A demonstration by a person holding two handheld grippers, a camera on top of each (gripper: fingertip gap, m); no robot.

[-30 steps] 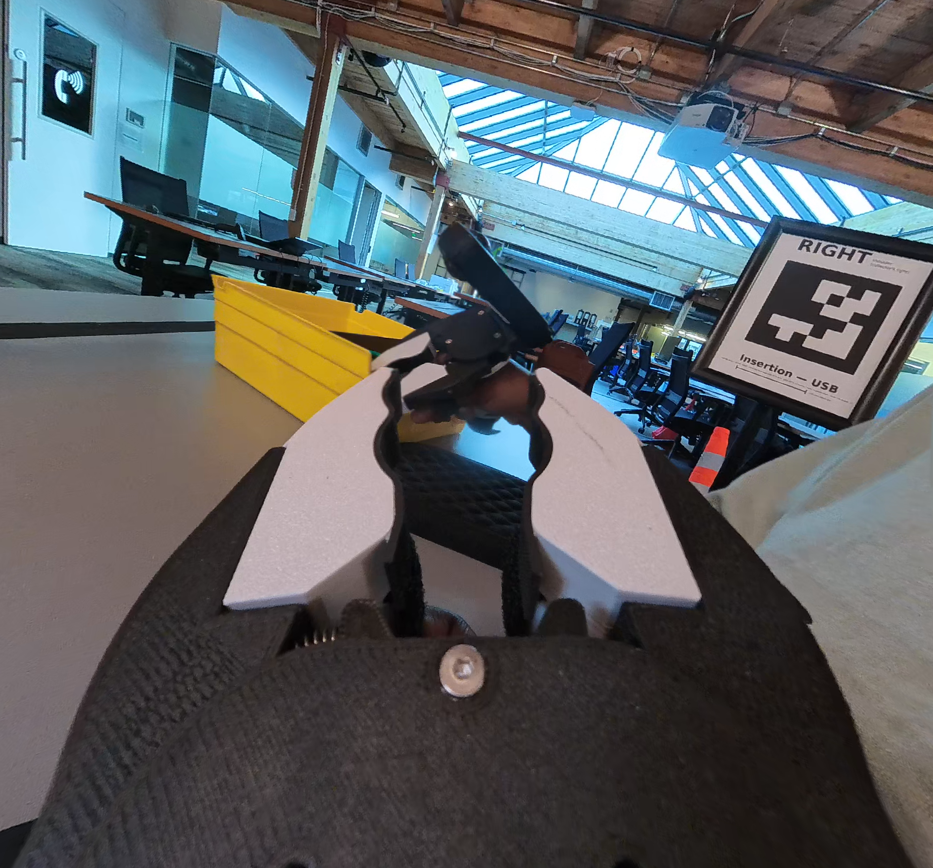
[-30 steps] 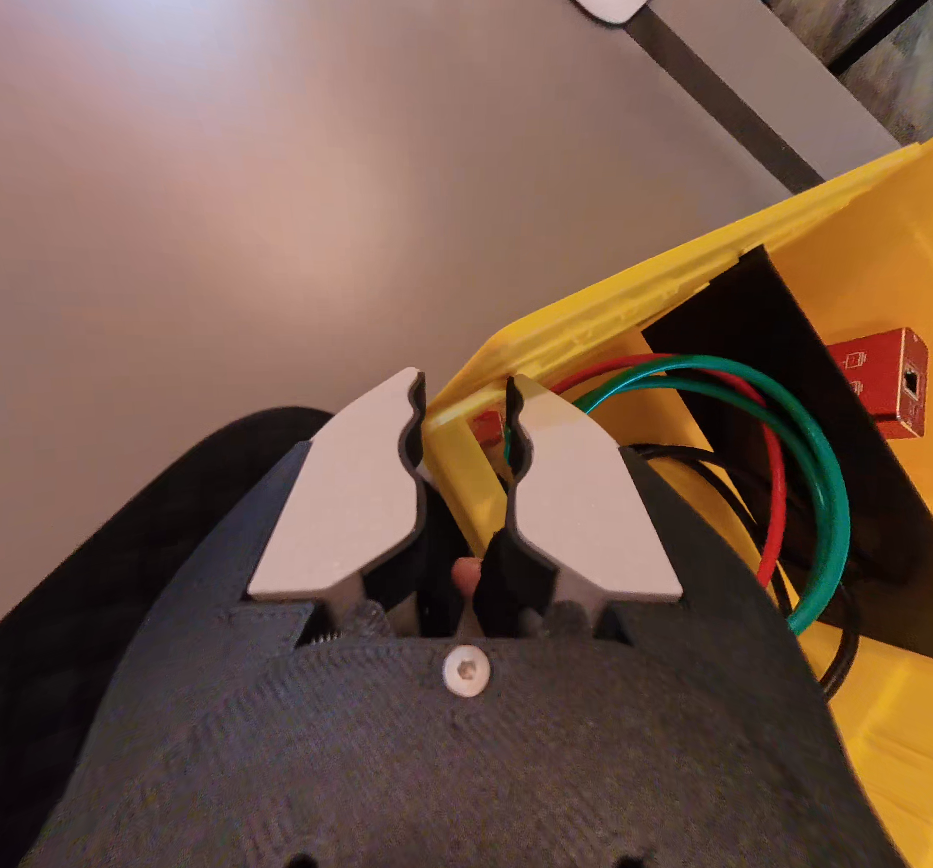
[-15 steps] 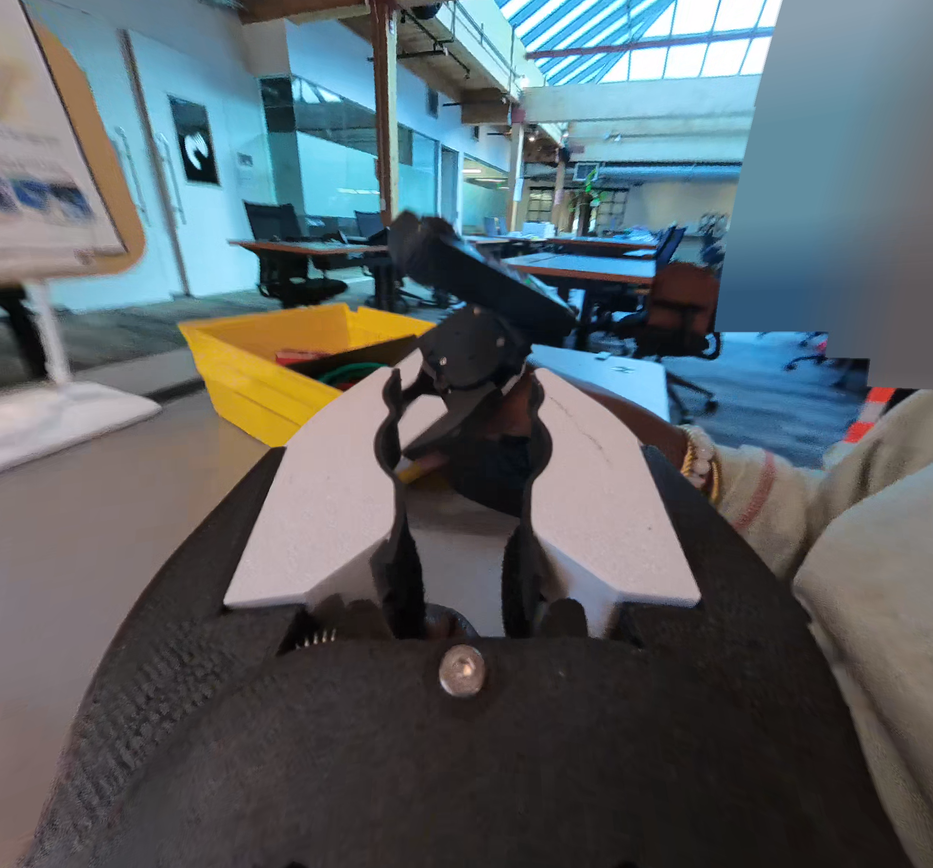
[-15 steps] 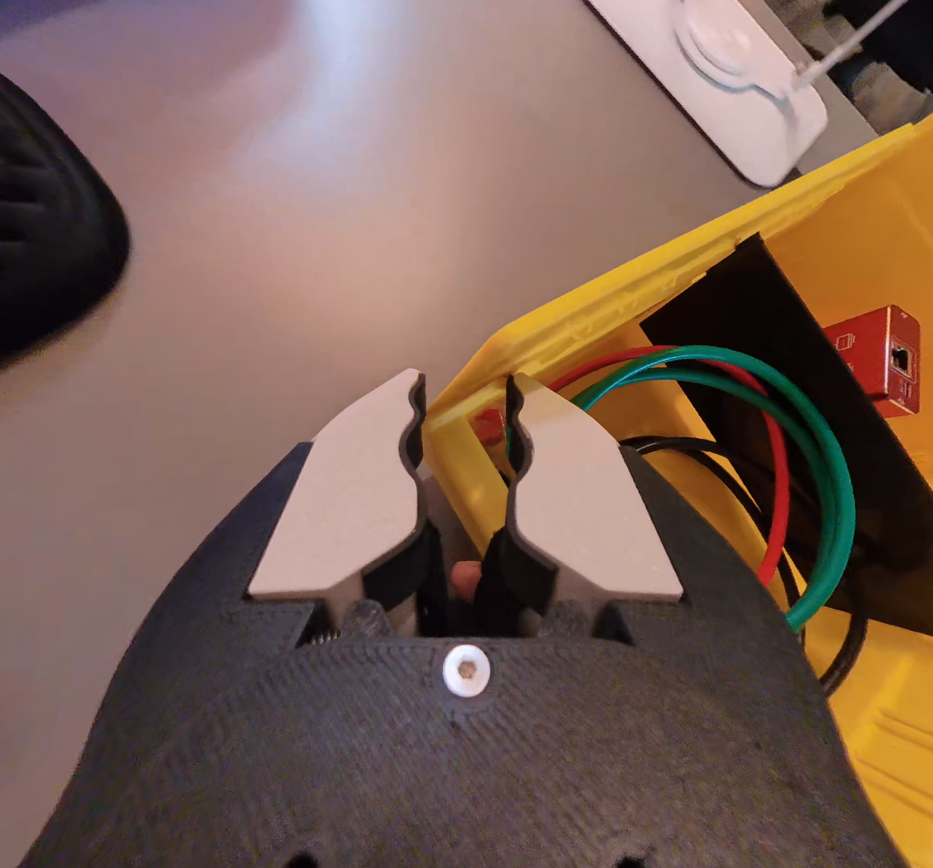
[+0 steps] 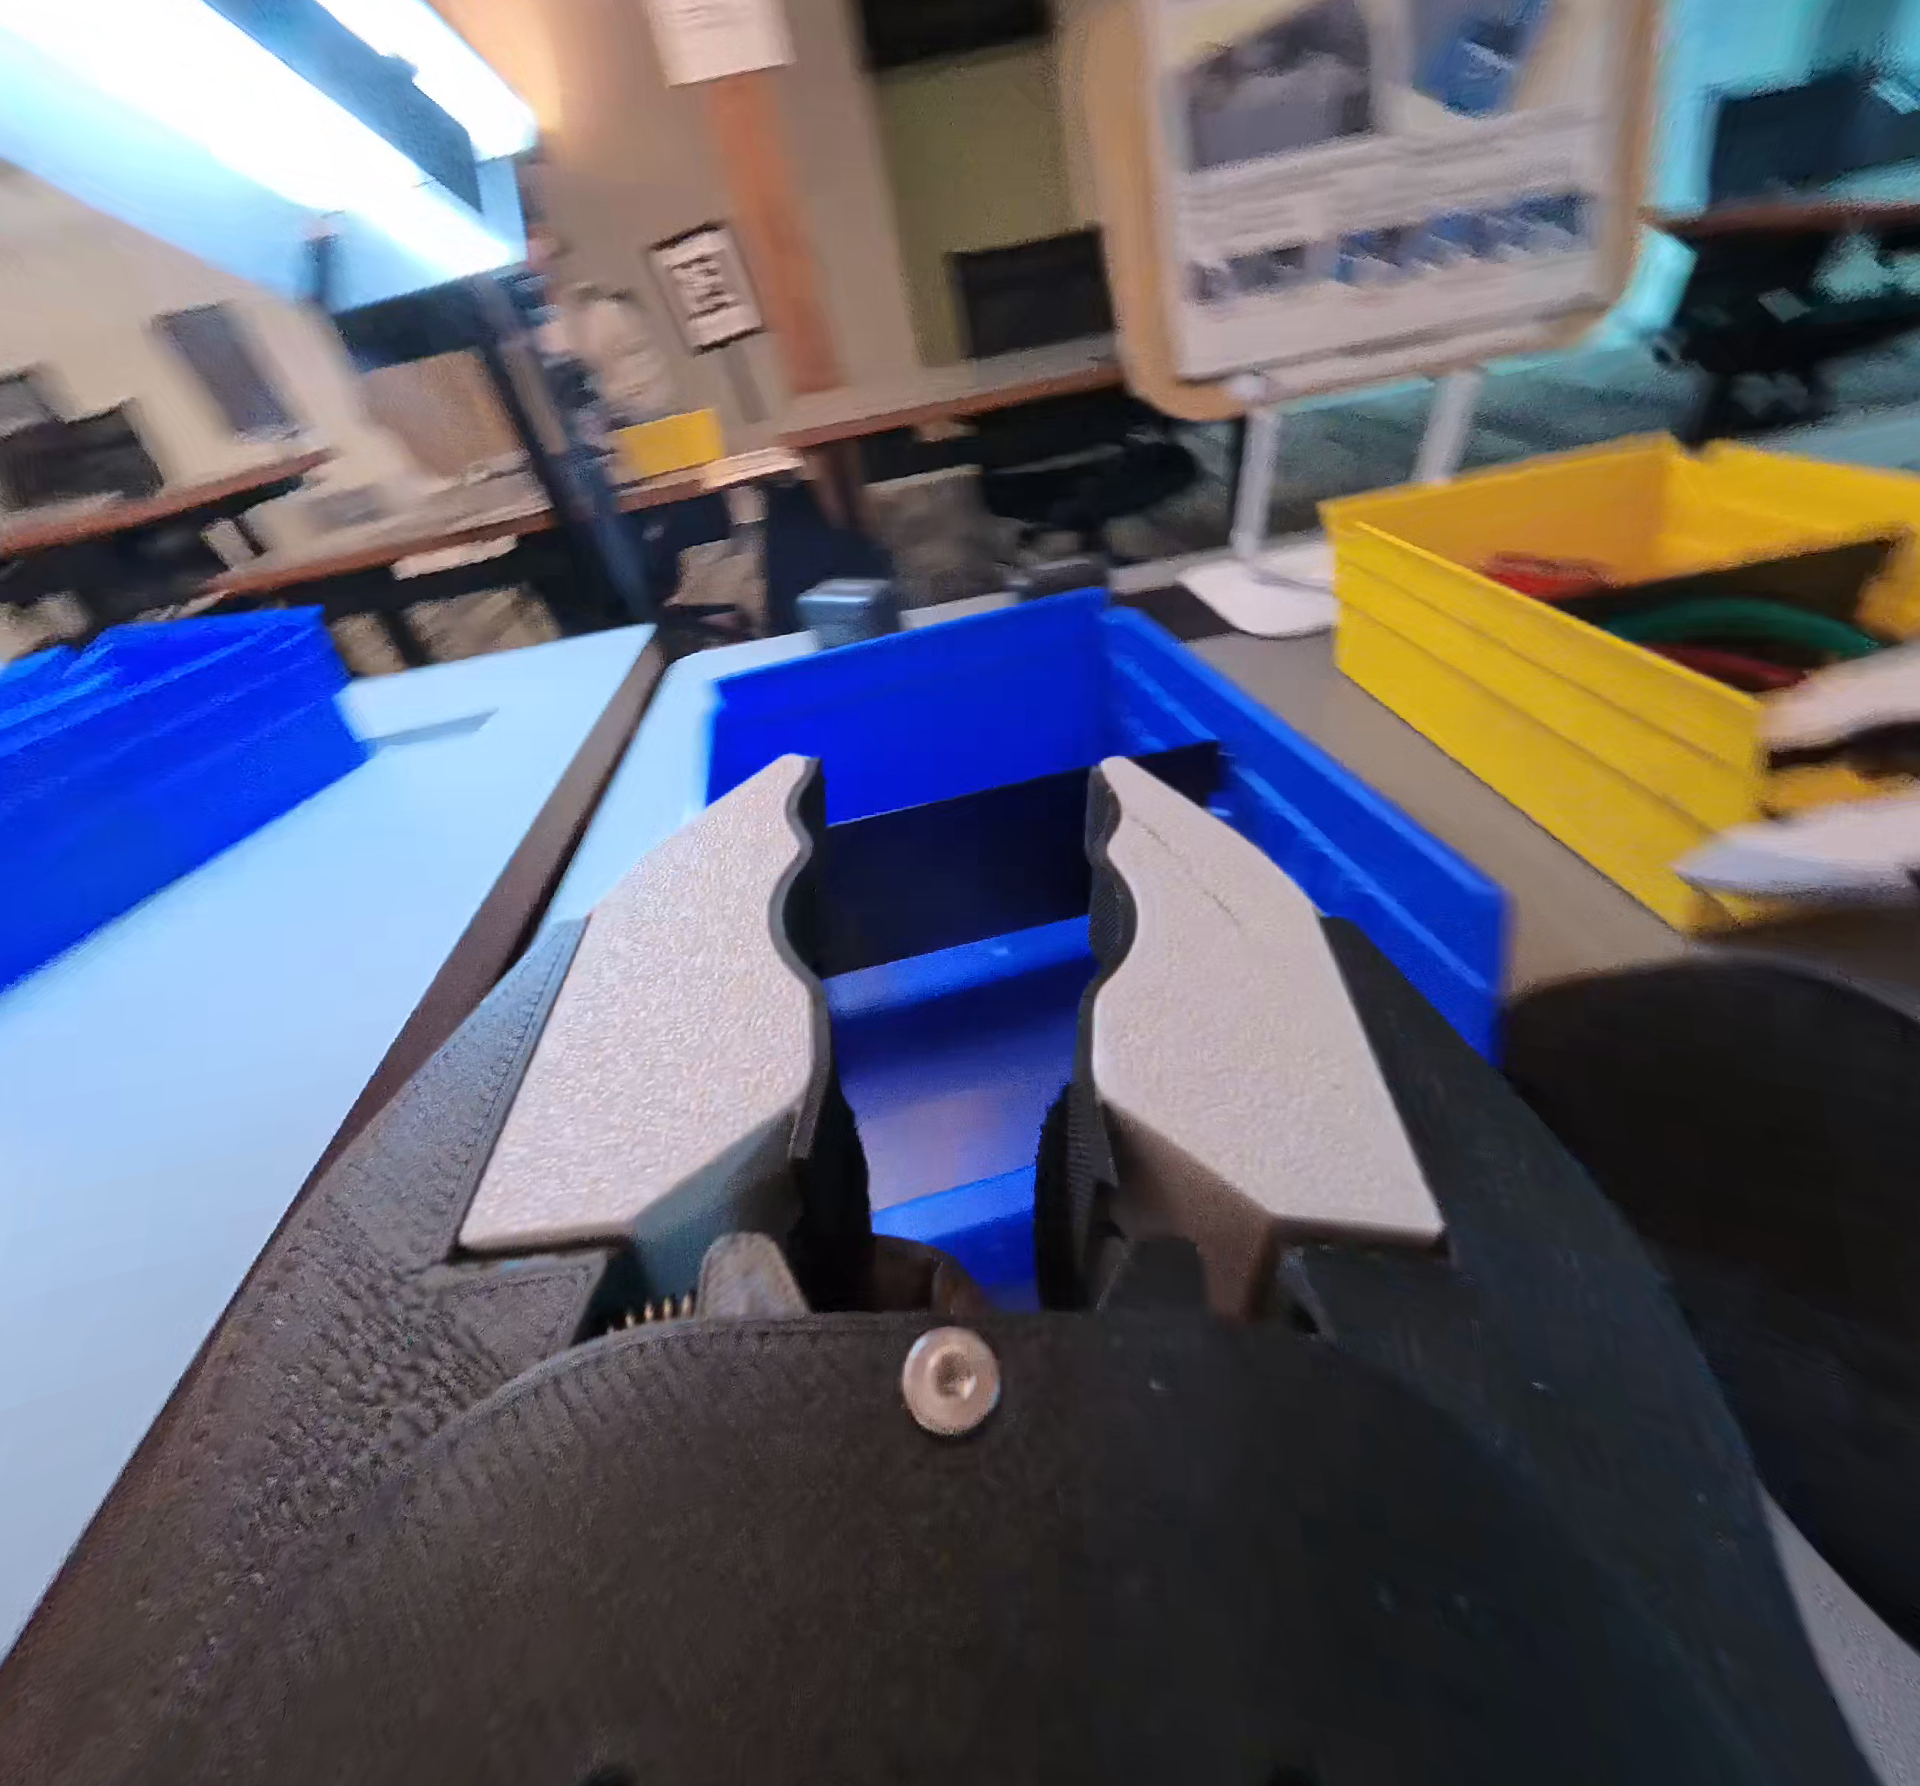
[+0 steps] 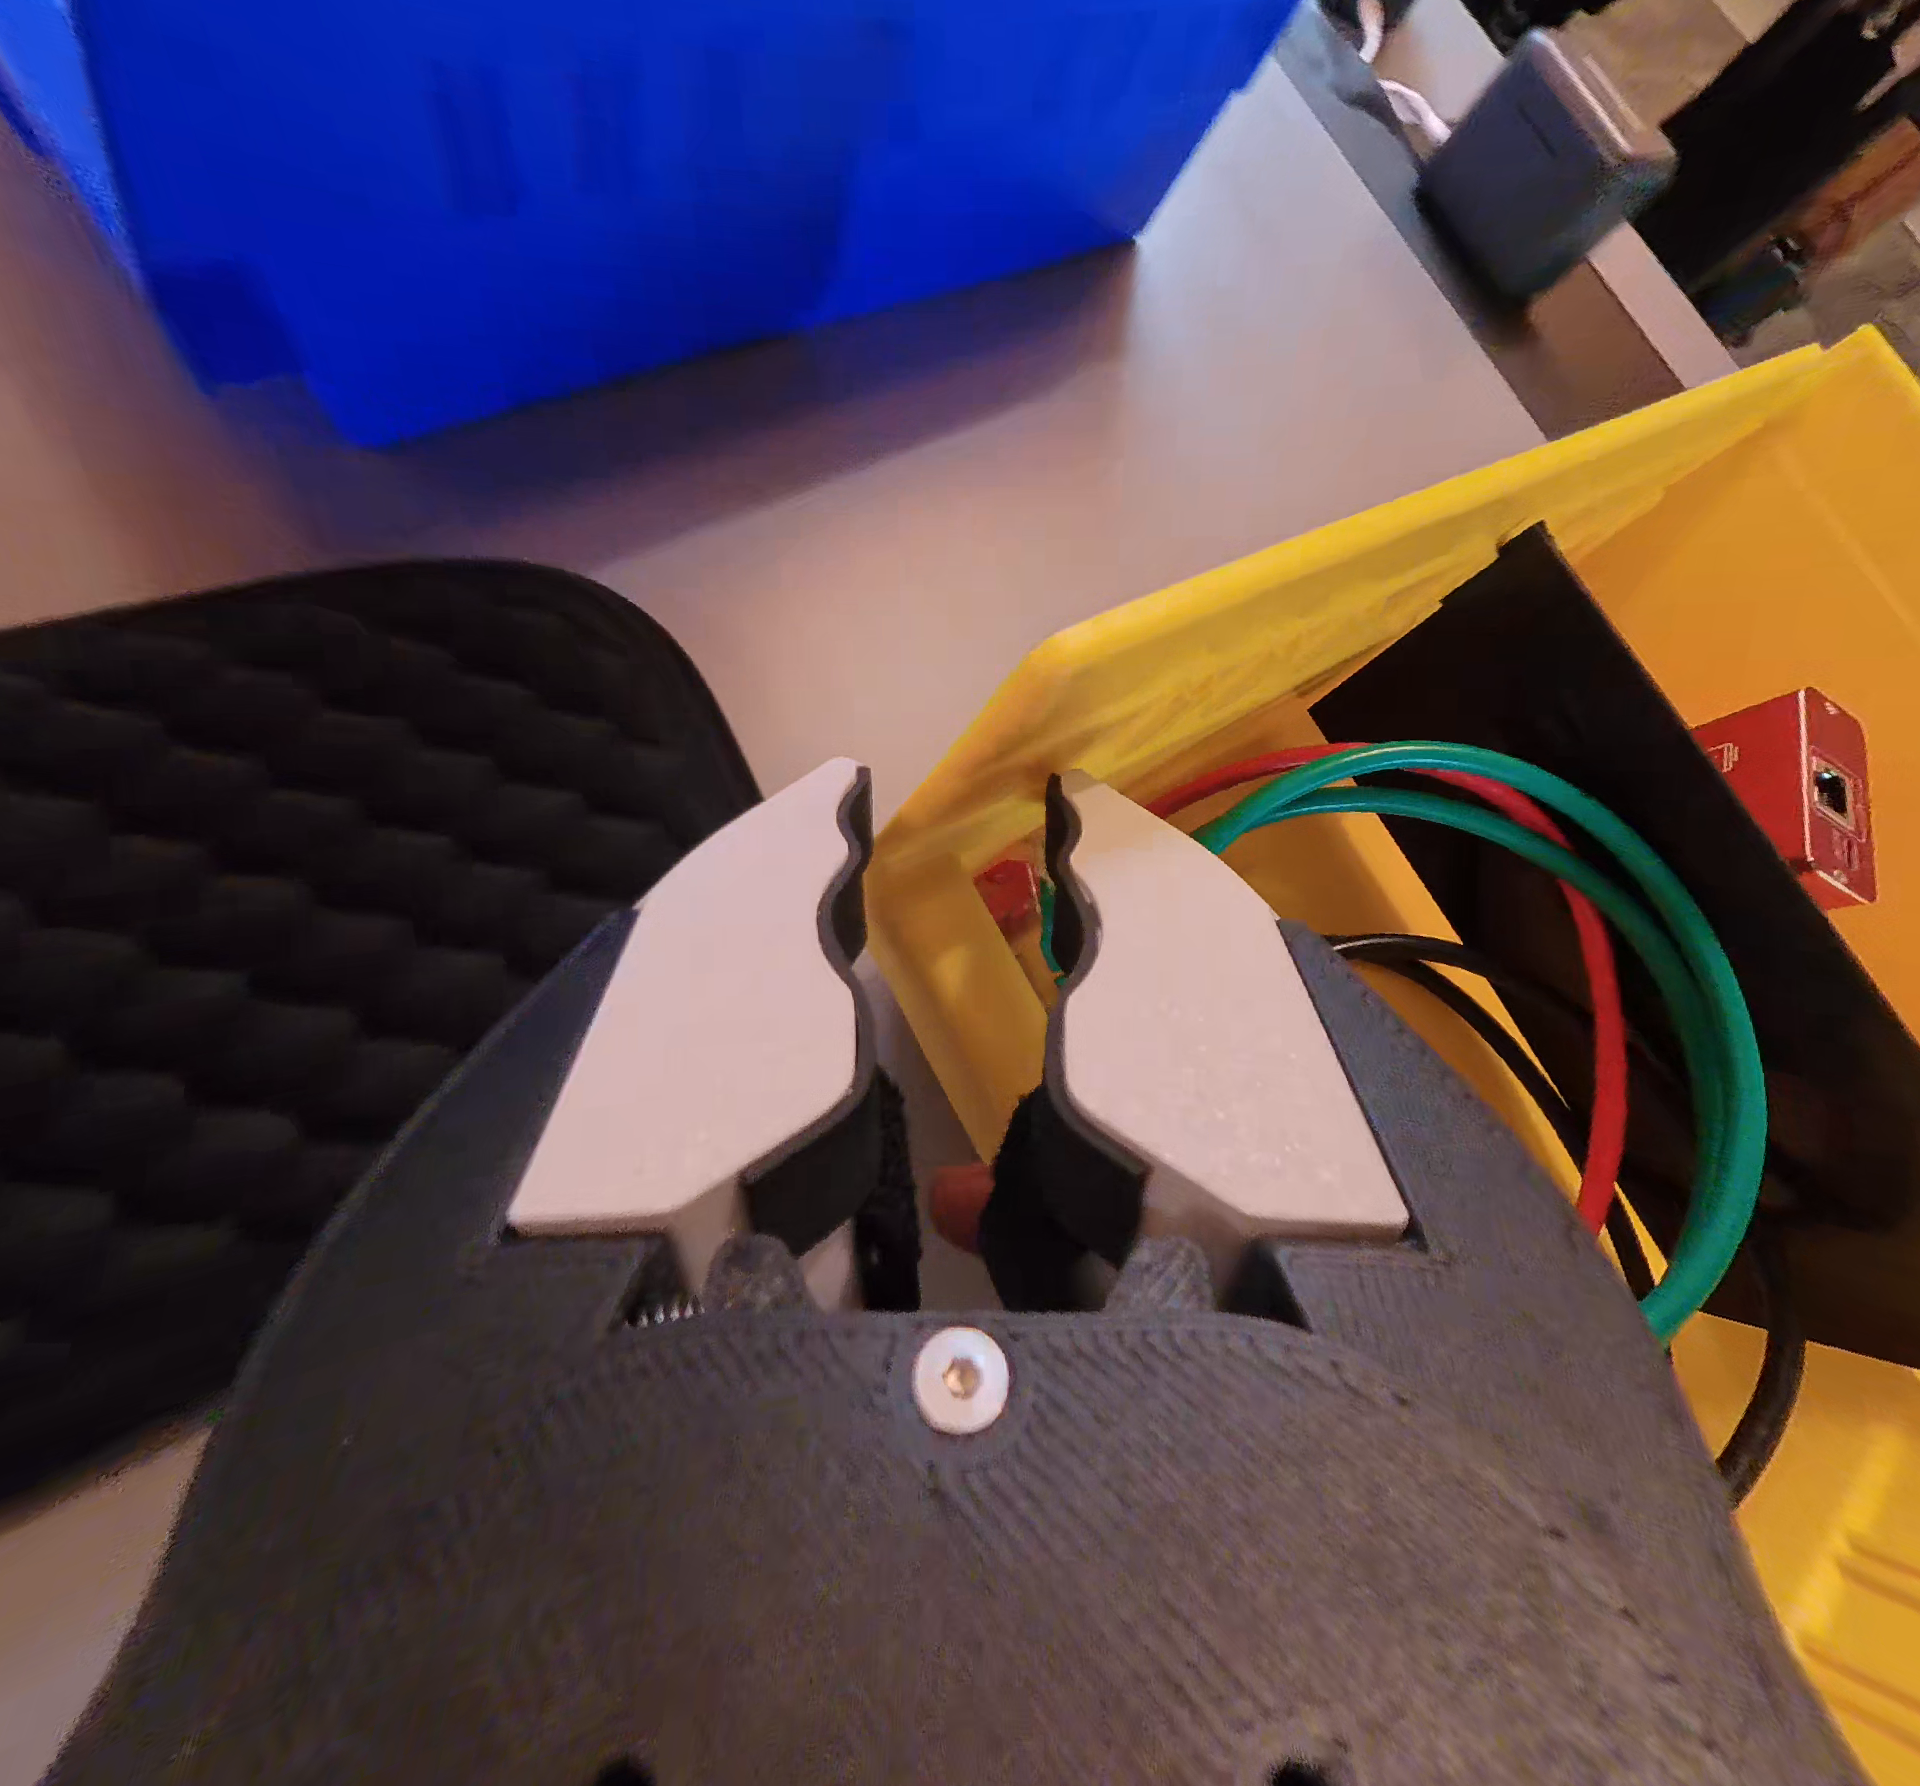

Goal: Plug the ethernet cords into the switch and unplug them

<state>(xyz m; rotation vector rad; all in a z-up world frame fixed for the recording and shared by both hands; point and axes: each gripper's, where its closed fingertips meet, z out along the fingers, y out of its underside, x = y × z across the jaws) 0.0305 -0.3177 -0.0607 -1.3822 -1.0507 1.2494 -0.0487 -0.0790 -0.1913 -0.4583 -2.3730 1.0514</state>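
Observation:
A yellow bin (image 6: 1195,656) holds a red switch (image 6: 1808,801) on a black plate, with looped green cord (image 6: 1704,957), red cord (image 6: 1590,1009) and a black cable (image 6: 1766,1404). My right gripper (image 6: 958,786) is shut on the bin's near corner wall, one finger inside and one outside. In the left wrist view the yellow bin (image 5: 1538,656) sits at the right, with the right gripper (image 5: 1730,796) on its corner. My left gripper (image 5: 951,780) is open and empty, pointing into a blue bin (image 5: 935,697).
The blue bin (image 6: 623,126) stands left of the yellow one. A second blue bin (image 5: 156,749) is on the adjoining white table. A sign on a stand (image 5: 1371,126) rises behind the bins. A small grey box (image 6: 1538,167) sits at the table's far edge. Across from one pair of fingers to the other is roughly 30 cm.
The left gripper has swung from facing the right gripper and yellow bin to facing the blue bin. The yellow bin stays fixed in the right jaws while the table behind shifts.

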